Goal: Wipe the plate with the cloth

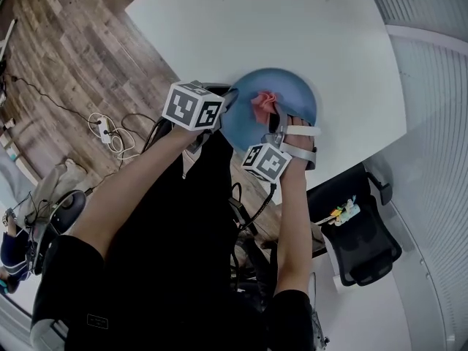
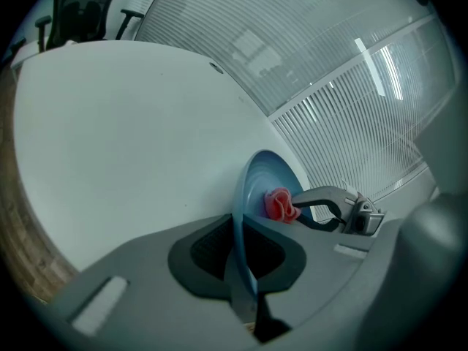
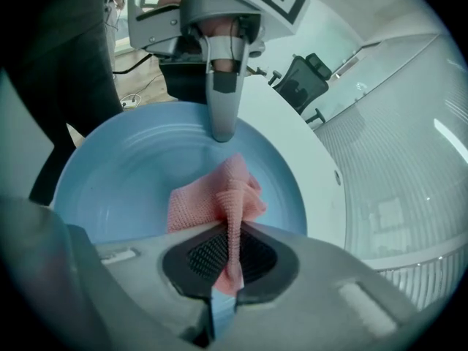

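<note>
Clamping the near rim of the blue plate [image 1: 296, 93] with the left gripper [image 1: 223, 112], jaws closed almost fully on the thin edge, which runs straight up between them in the left gripper view. Keeping the plate at the near edge of the white surface [image 1: 292, 20], partly overhanging it; unclear whether resting there or lifted. Pinching the pink cloth [image 3: 212, 199] with the right gripper [image 3: 230, 262], jaws shut on one fold, the loose rest bunched against the plate's hollow inner face. Facing each other across the plate, left gripper at the far rim in the right gripper view. Standing beside the surface on the wooden floor [image 1: 66, 57]: a black office chair [image 1: 358, 240].
</note>
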Demonstrator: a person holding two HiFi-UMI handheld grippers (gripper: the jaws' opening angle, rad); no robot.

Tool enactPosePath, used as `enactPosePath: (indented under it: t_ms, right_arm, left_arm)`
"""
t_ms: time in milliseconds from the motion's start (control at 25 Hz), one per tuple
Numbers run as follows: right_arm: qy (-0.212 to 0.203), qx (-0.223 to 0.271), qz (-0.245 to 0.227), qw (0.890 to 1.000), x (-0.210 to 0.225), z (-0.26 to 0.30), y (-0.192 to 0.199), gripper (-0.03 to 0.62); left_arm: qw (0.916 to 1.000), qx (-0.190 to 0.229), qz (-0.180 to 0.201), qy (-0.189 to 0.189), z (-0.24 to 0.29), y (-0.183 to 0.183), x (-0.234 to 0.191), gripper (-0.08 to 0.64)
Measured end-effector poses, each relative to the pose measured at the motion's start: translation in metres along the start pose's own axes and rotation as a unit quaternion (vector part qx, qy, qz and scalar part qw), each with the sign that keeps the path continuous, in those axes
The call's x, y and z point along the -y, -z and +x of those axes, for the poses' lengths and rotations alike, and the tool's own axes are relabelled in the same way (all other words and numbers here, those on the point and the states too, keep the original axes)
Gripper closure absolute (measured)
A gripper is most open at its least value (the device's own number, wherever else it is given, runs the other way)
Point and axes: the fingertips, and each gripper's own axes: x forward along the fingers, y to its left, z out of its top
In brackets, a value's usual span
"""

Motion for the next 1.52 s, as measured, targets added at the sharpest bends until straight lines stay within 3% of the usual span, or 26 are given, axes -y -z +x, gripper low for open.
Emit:
enactPosePath:
  t_ms: [880,1240,1520]
  right_arm:
    - [0.042,-0.029,-0.007,0.999,0.042,0.02,0.011,0.583]
    - [0.041,-0.069,0.0,0.997,0.035,0.014,0.036,0.583]
    - [0.037,-0.105,0.013,0.994,0.016,0.001,0.062,0.583]
  left_arm:
    - [0.9998,0.02,-0.002,-0.003,-0.005,0.003,0.001,0.541]
    - [0.9989,0.038,-0.026,-0.012,-0.007,0.003,-0.005,0.541]
    - [0.9986,0.045,-0.021,-0.02,-0.009,0.004,-0.007,0.541]
